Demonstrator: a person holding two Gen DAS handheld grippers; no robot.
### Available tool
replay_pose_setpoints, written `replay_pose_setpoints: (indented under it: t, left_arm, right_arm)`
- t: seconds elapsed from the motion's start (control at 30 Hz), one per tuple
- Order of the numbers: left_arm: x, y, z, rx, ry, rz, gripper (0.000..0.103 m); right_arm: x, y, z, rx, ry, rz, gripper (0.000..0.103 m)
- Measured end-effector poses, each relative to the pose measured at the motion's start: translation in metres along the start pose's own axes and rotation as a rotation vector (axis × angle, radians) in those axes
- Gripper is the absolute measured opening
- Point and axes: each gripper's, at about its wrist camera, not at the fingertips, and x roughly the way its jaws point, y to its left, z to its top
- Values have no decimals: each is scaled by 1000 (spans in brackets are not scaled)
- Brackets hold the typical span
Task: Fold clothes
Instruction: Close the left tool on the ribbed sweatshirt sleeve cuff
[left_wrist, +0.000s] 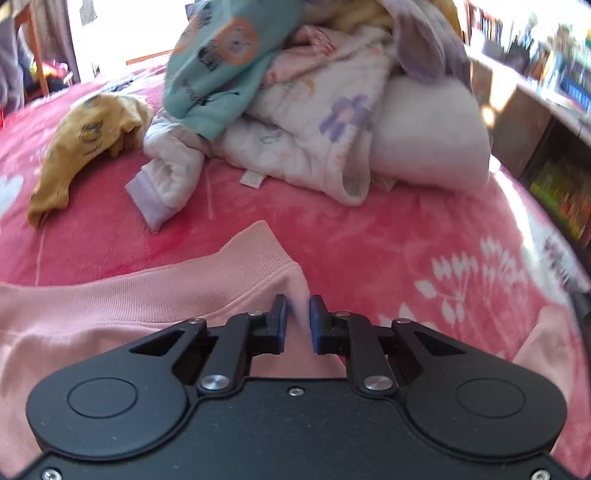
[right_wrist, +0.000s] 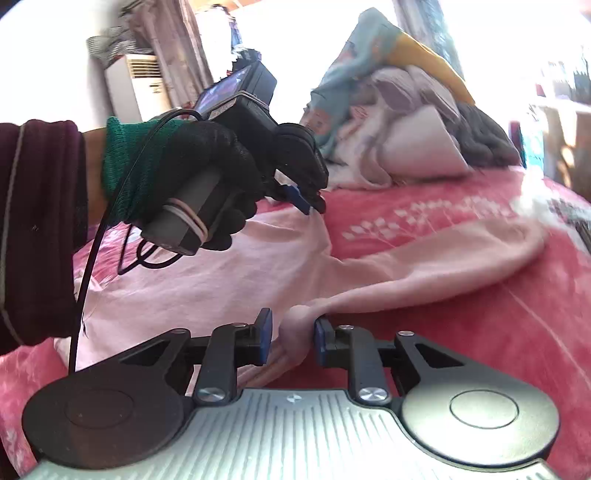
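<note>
A pale pink sweatshirt (left_wrist: 110, 314) lies spread on the red blanket (left_wrist: 369, 240). Its ribbed hem (left_wrist: 240, 266) runs up to my left gripper (left_wrist: 298, 314), whose blue pads are shut on the hem's corner. In the right wrist view a gloved hand holds that left gripper (right_wrist: 308, 206) down on the far edge of the pink sweatshirt (right_wrist: 207, 280). My right gripper (right_wrist: 293, 334) is shut on a bunched fold of the same garment, where the long sleeve (right_wrist: 461, 254) starts and trails off to the right.
A heap of unfolded clothes (left_wrist: 314, 110) lies at the back of the bed, with a teal printed piece on top and a yellow garment (left_wrist: 85, 140) to its left. Bookshelves (left_wrist: 554, 147) stand along the right. A white floor air conditioner (right_wrist: 136, 88) stands behind.
</note>
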Motion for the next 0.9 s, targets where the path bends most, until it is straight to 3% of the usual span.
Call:
replay_pose_setpoints:
  t: [0.23, 0.33, 0.57, 0.9]
  left_arm:
    - [-27, 40, -1, -110, -68, -87, 12]
    - [-32, 56, -1, -135, -75, -91, 12]
    - [-32, 87, -5, -184, -90, -123, 10]
    - [-21, 111, -18, -176, -75, -132, 9]
  right_arm:
    - [-2, 25, -2, -137, -34, 23, 21]
    - [-2, 36, -5, -198, -37, 40, 15]
    - [-3, 70, -16, -355, -40, 102, 14]
    - [18, 101, -31, -478, 29, 131, 14]
